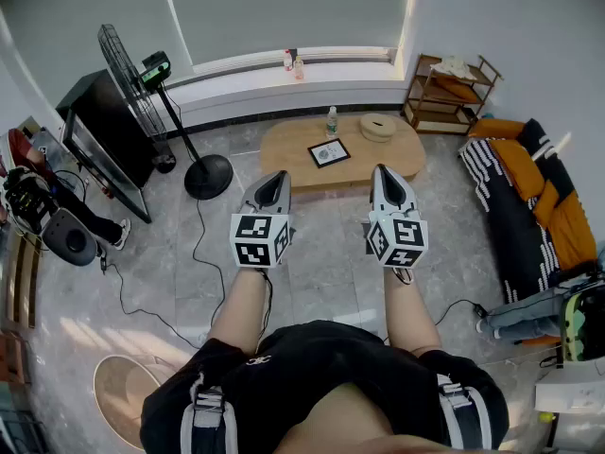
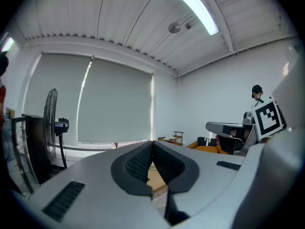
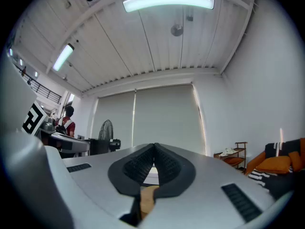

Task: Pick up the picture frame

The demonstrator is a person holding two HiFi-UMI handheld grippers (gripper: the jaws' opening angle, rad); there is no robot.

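A black picture frame lies flat on the oval wooden coffee table ahead of me in the head view. My left gripper and right gripper are held side by side well short of the table, both pointing at it. Both are shut with nothing between the jaws. In the left gripper view the left gripper shows closed tips with a sliver of the table behind them. The right gripper looks the same in the right gripper view. The frame itself is hidden in both gripper views.
A bottle and a round woven basket share the table. A standing fan and a cable on the floor lie to the left, a dark sofa with orange cushions to the right, a wooden shelf at the back right.
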